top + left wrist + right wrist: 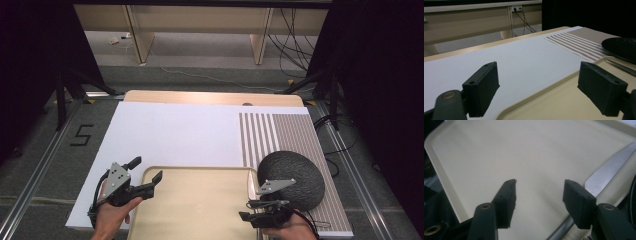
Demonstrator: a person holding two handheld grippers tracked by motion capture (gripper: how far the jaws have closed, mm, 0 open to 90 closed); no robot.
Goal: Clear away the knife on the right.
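A beige tray (200, 205) lies on the near part of the table. A steel knife (609, 167) rests inside it along its right rim, and it also appears in the left gripper view as the knife (621, 67). My left gripper (146, 170) is open at the tray's far left corner, one jaw over the white sheet and one over the tray (564, 100), with nothing between them (539, 87). My right gripper (246, 210) hangs open over the tray's right side (539, 200). Its right jaw is just beside the knife blade, and nothing is gripped.
A dark, rough-surfaced round dish (290, 175) sits on a striped placemat (280, 132) right of the tray, close behind the right gripper. A white sheet (175, 130) covers the table beyond the tray. Black stands and cables flank the table.
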